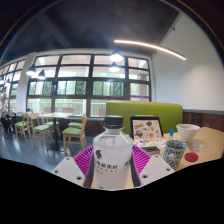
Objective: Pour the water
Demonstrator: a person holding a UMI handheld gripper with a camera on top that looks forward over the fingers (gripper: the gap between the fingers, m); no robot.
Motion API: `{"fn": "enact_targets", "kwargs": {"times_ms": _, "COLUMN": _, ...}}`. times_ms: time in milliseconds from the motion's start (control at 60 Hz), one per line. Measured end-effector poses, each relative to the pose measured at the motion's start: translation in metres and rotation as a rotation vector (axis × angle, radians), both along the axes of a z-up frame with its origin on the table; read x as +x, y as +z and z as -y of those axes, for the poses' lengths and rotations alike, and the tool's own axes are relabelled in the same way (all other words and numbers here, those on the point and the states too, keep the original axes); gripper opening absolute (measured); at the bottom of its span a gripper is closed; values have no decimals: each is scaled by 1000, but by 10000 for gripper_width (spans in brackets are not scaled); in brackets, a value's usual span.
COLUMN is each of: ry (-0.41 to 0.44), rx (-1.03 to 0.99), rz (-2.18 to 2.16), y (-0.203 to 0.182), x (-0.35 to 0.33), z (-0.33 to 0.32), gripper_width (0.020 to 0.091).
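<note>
Now the water bottle [111, 158] is squeezed around its middle by the gripper [111, 163]; it is thought soft, slippery and heavy.

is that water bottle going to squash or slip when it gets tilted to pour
The water bottle looks like thin clear plastic, so its walls probably give under the squeeze. The jaws already press its labelled middle, and the pads should limit slipping. Its cap seems on; how full it is cannot be told, so weight is unclear.
</note>
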State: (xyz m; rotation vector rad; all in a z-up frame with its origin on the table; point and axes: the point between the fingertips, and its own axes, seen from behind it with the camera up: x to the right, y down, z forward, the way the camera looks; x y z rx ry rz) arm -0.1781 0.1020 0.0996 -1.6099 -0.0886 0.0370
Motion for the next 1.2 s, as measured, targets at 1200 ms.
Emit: {"fn": "enact_targets", "kwargs": {"times_ms": 1200, "ry": 36, "rx": -130, "rz": -2152, "y": 47, "x": 160, "z": -82, "gripper_width": 420}}
